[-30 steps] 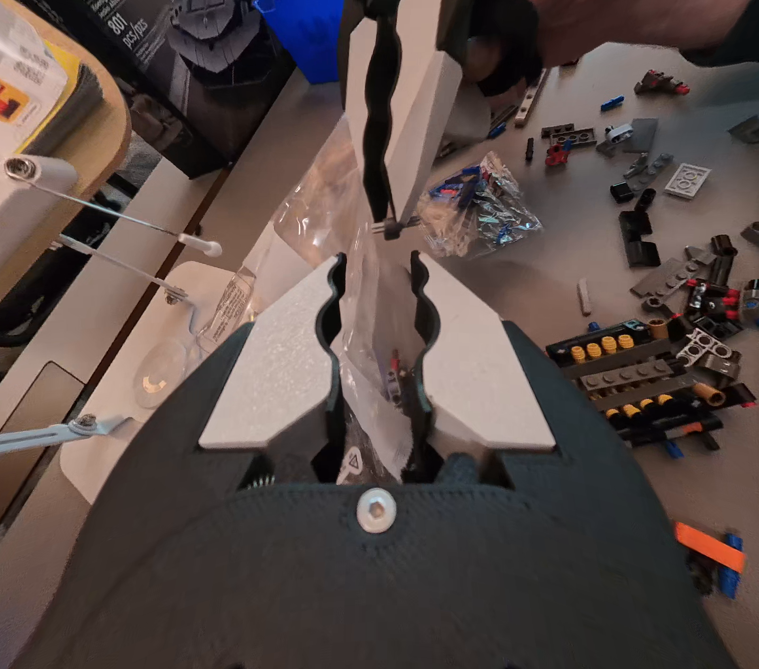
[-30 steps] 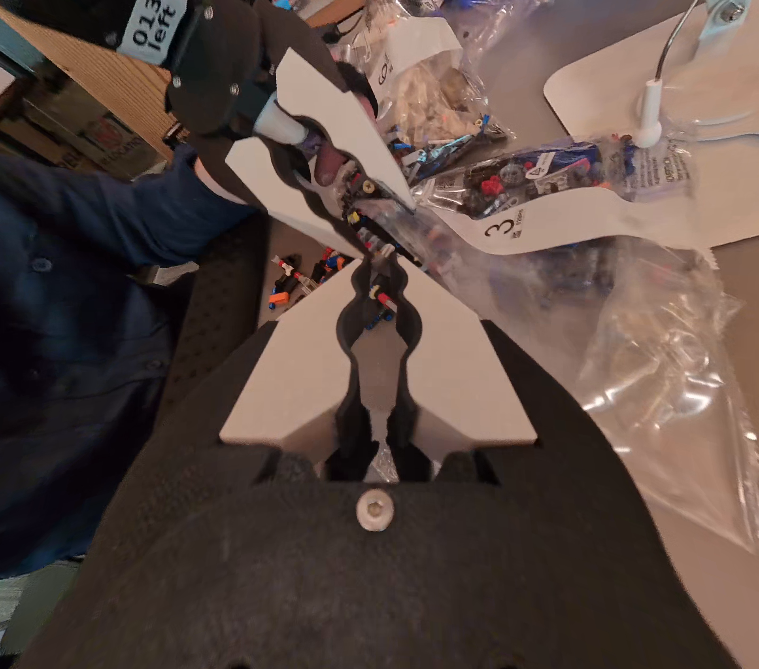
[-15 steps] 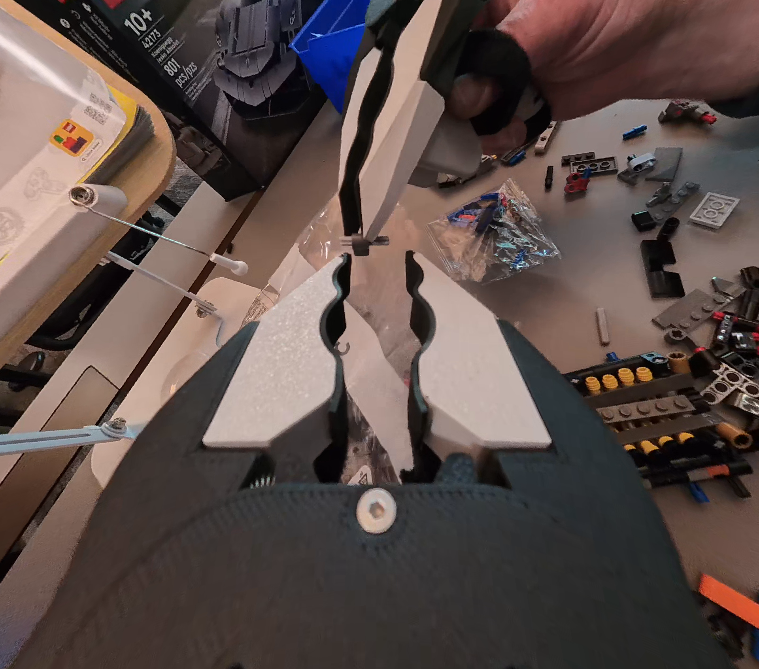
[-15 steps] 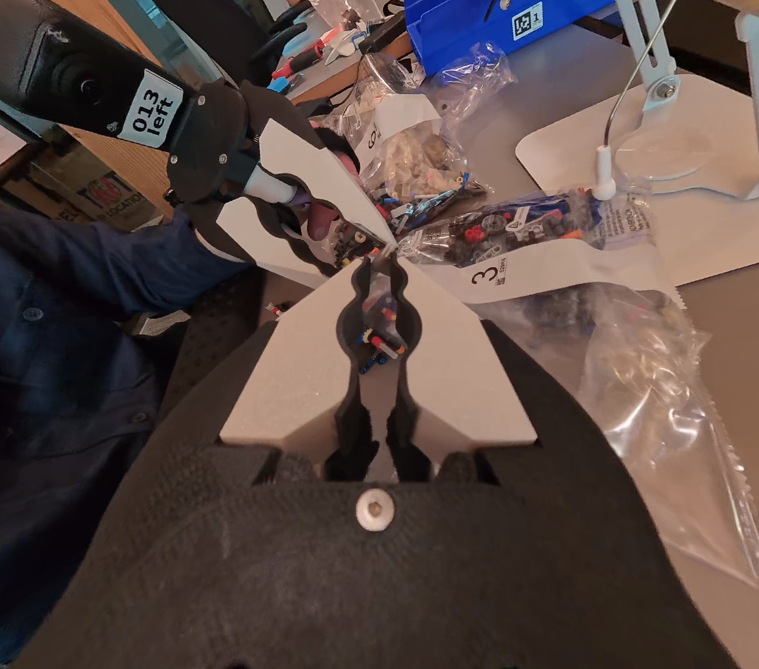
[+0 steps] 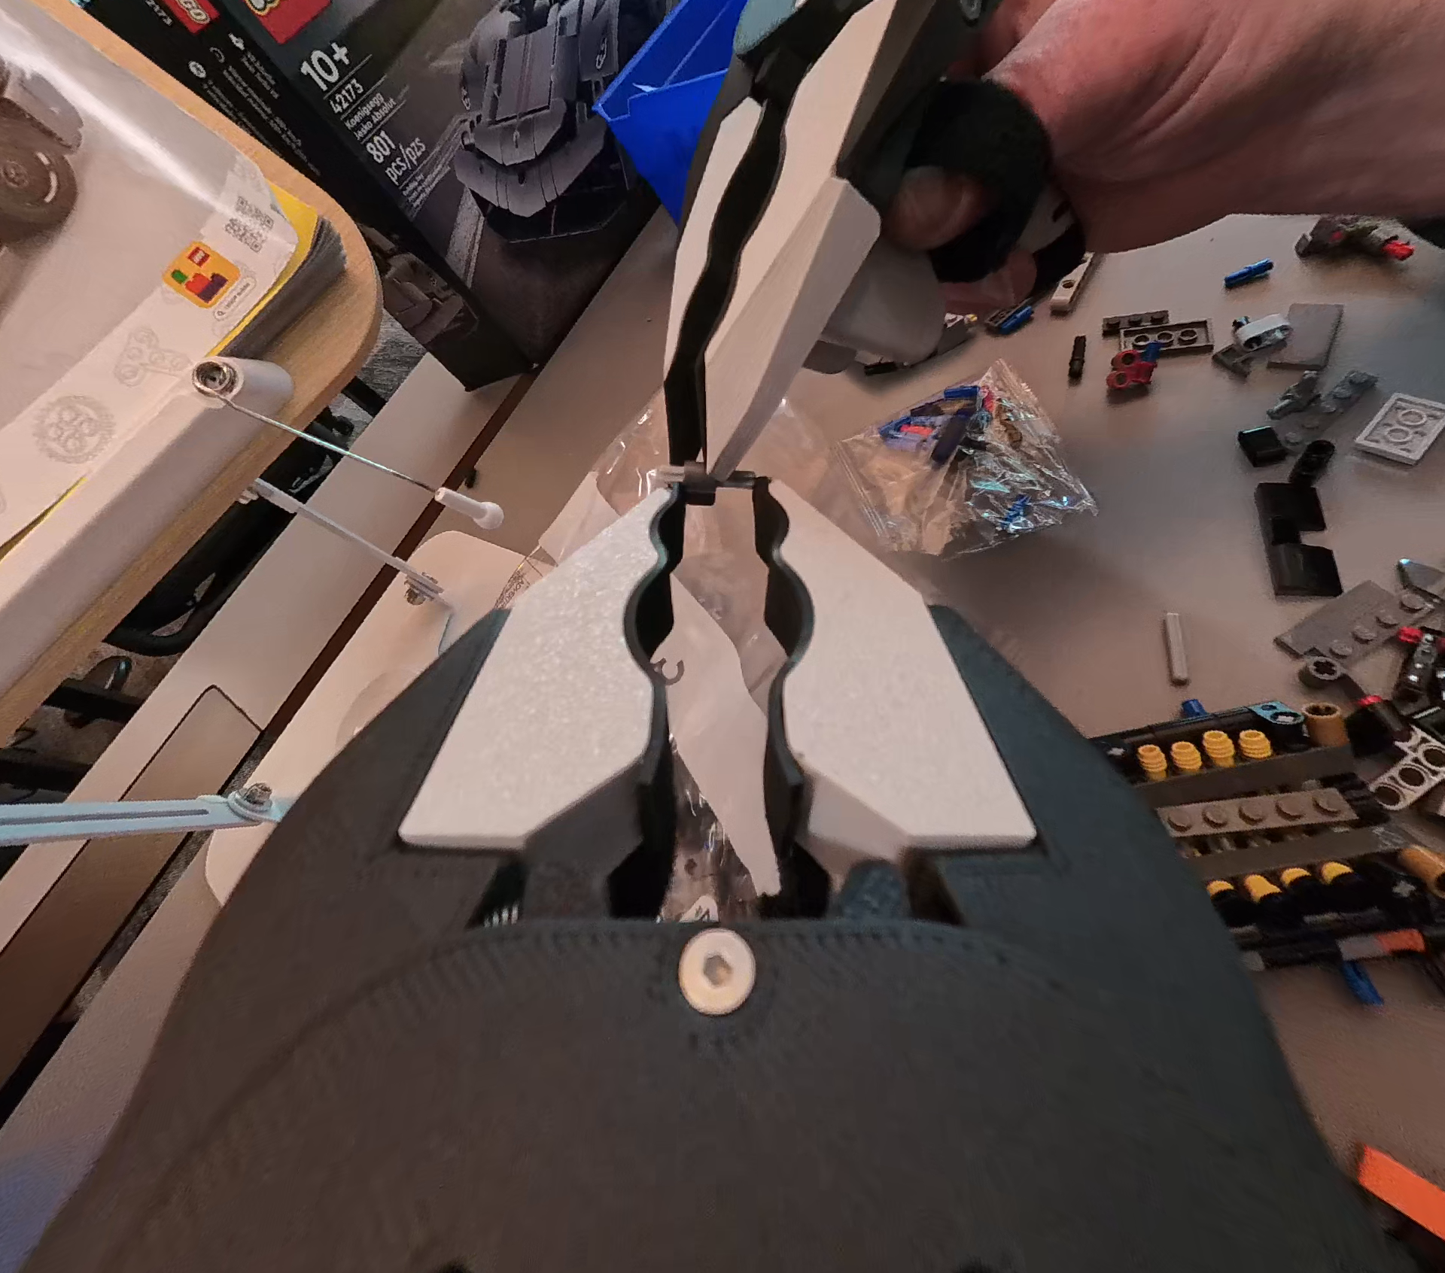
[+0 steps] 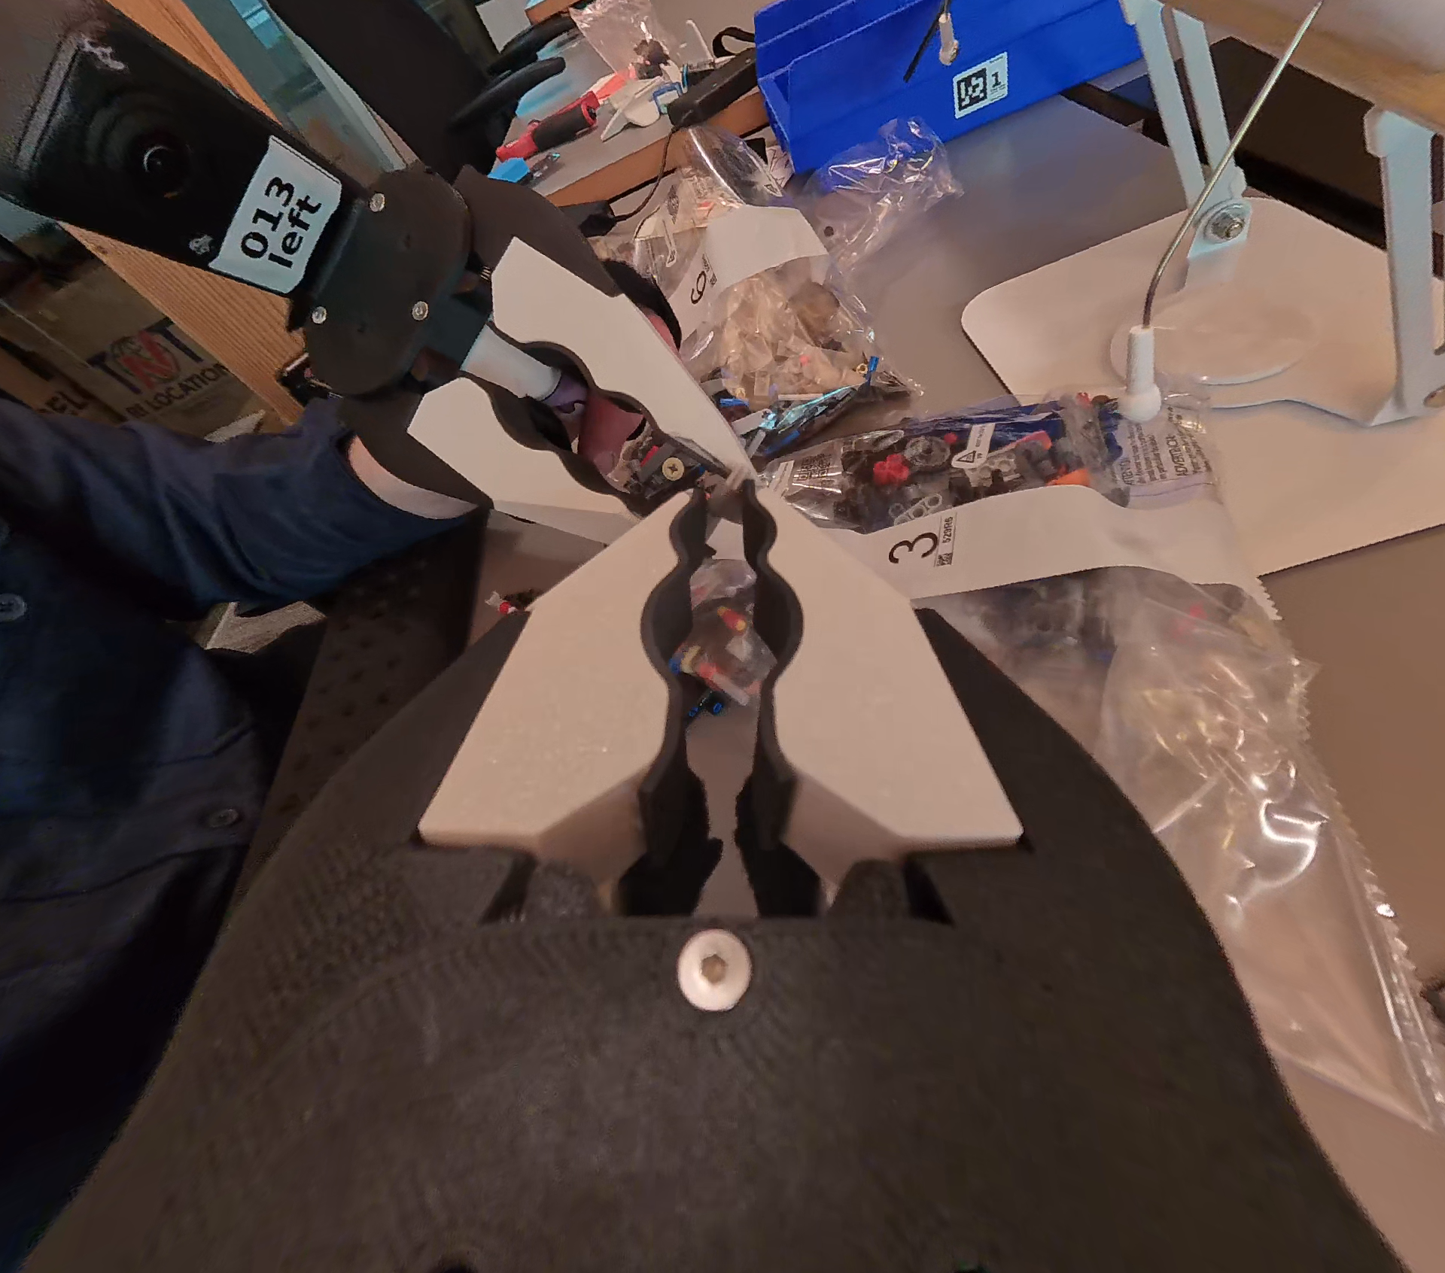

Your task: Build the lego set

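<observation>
While right tongs (image 5: 698,454) pinch a small pin (image 5: 700,479), left tongs (image 5: 715,493) narrowly parted — contact unclear.

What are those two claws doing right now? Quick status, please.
Right gripper shut on small pin. Left gripper open, tips right at the pin. Parts bag on the table below; nothing blocking.

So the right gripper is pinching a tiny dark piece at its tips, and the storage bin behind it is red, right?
Not quite: the storage bin is blue, as the right wrist view shows. The rest holds: the right gripper pinches a tiny dark piece at its tips.
</observation>
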